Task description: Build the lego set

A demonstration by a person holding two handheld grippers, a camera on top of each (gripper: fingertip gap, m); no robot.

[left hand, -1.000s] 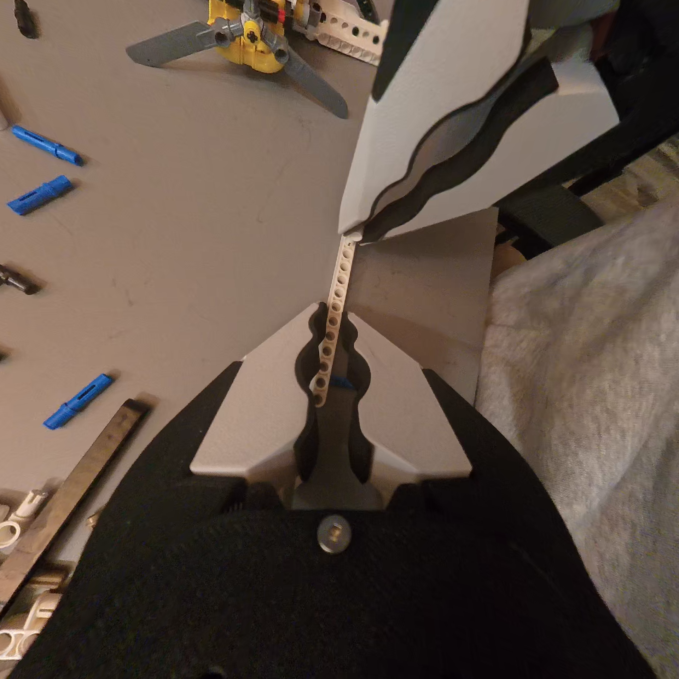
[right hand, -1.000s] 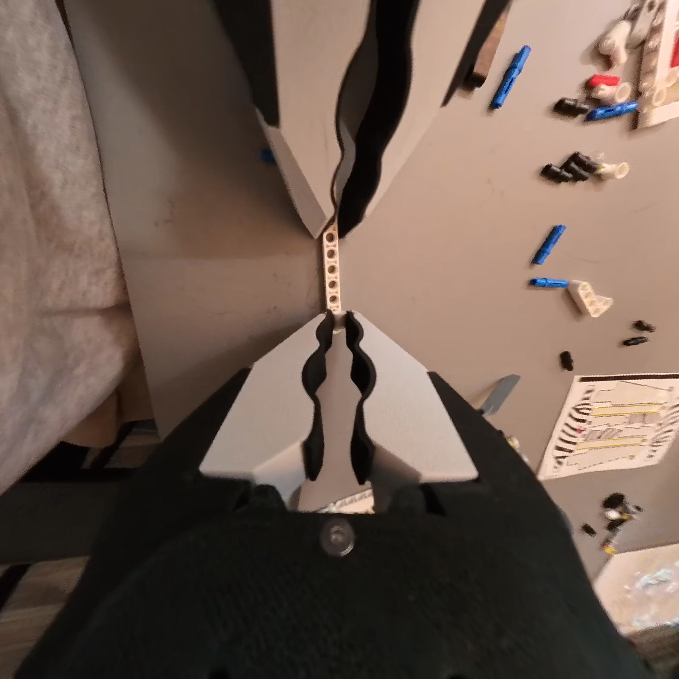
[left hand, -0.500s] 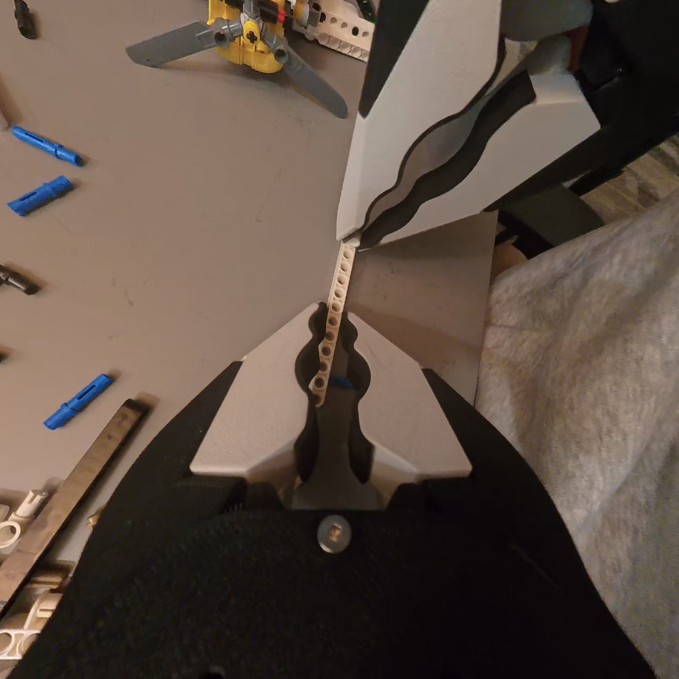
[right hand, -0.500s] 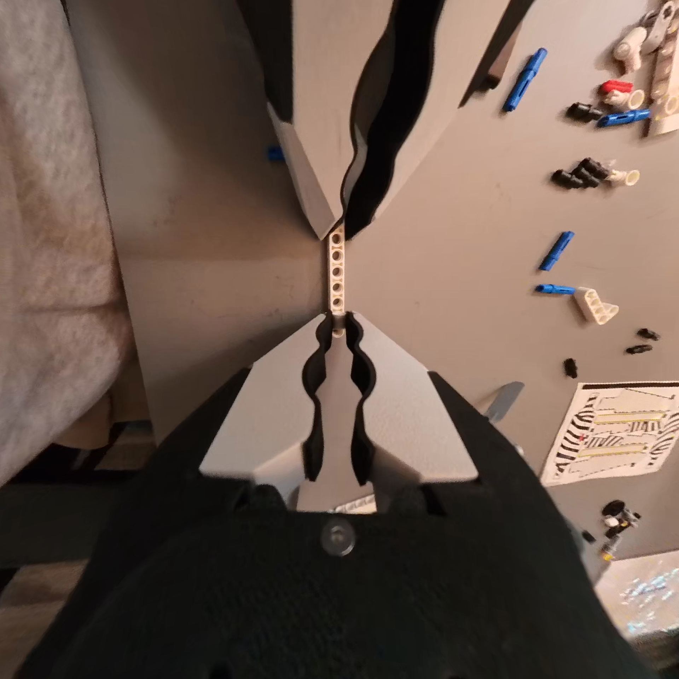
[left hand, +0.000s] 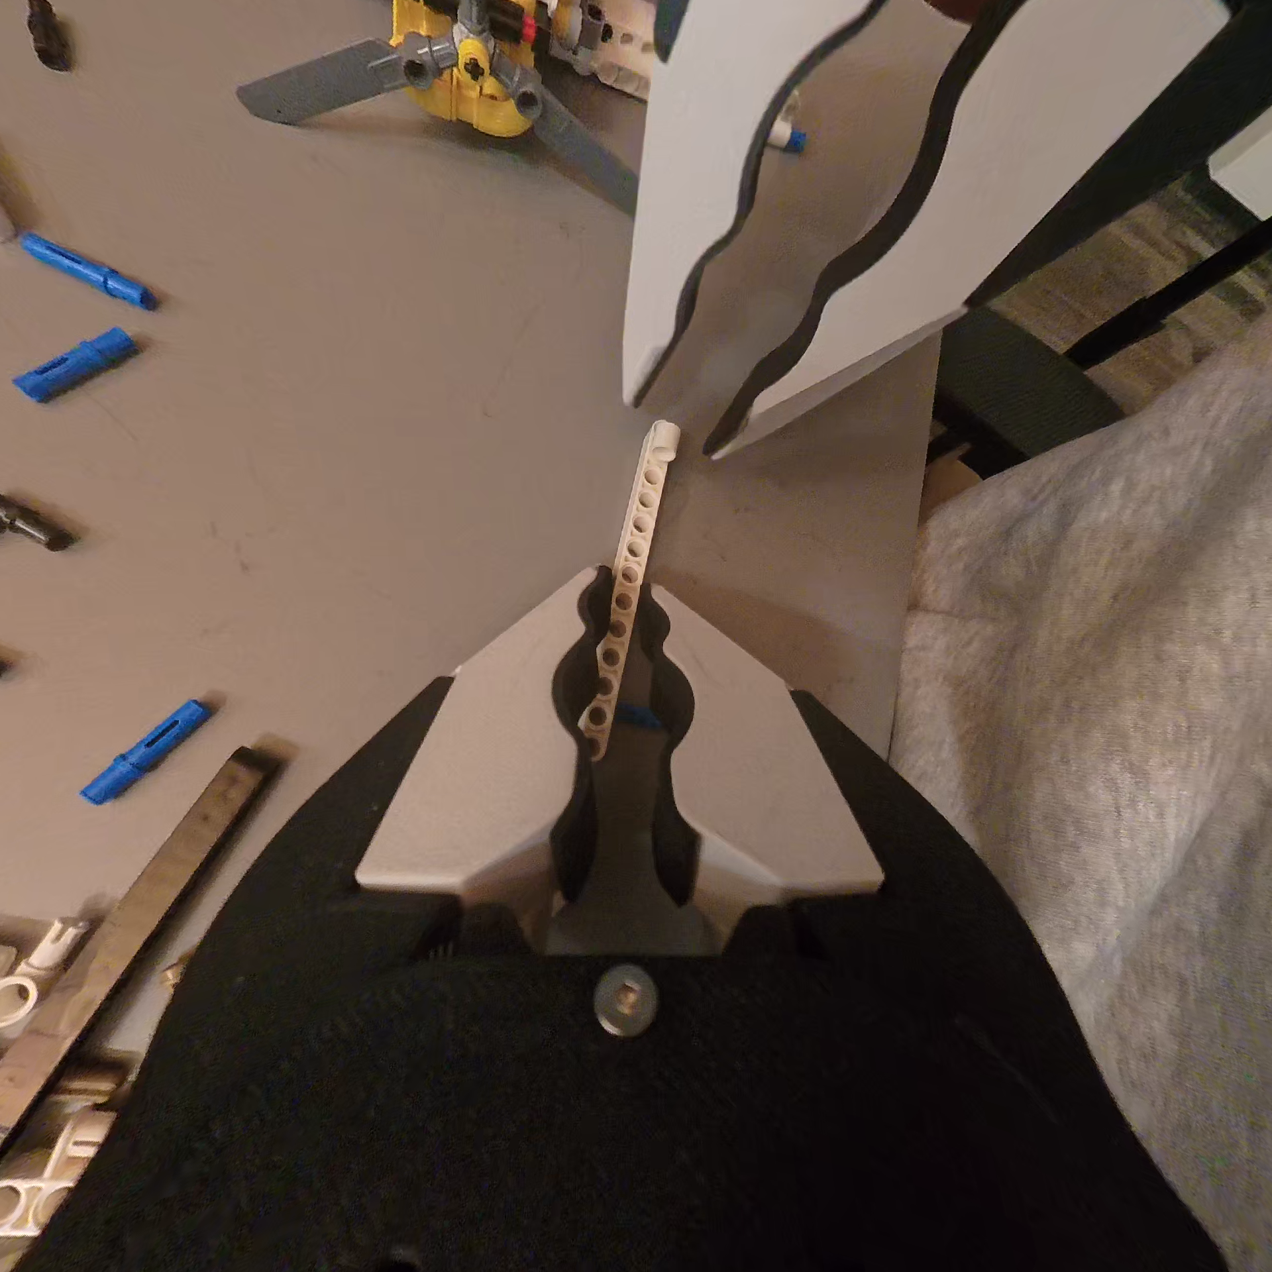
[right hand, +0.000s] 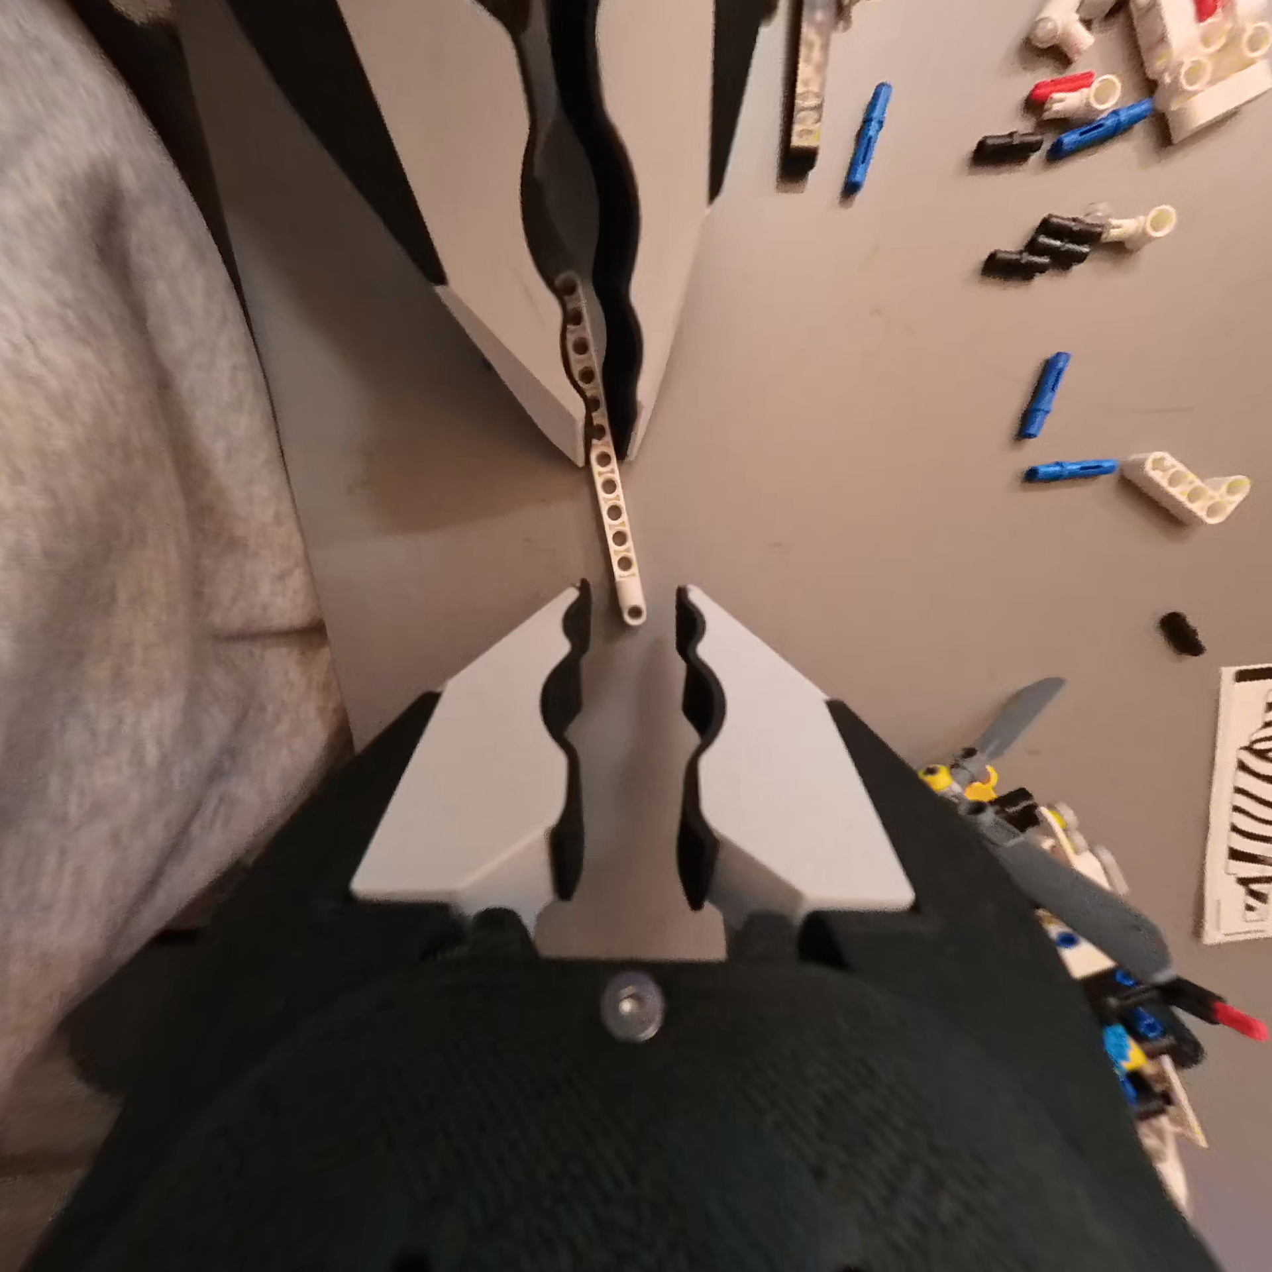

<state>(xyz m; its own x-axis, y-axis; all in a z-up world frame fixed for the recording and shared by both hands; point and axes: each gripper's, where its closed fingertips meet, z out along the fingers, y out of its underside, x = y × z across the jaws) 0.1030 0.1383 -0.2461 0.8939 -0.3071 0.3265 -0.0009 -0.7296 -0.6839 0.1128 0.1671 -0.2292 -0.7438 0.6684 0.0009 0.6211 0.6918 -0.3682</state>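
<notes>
You work under dim, warm indoor light that turns the tabletop [left hand: 344, 427] a brownish grey. Small soft shadows sit close beside the blue pins [left hand: 82, 272], so the light falls from above and is diffuse. No hard glare shows; only the screw head [left hand: 624, 999] near the lens carries a dull shine. The wide lens bends both views, stretching things at the edges. In the right wrist view the yellow and grey model [right hand: 1074, 915] at the right edge is smeared by blur, and the grey fabric [right hand: 124, 550] on the left is soft. The beam [left hand: 637, 550] at centre stays fairly sharp.
</notes>
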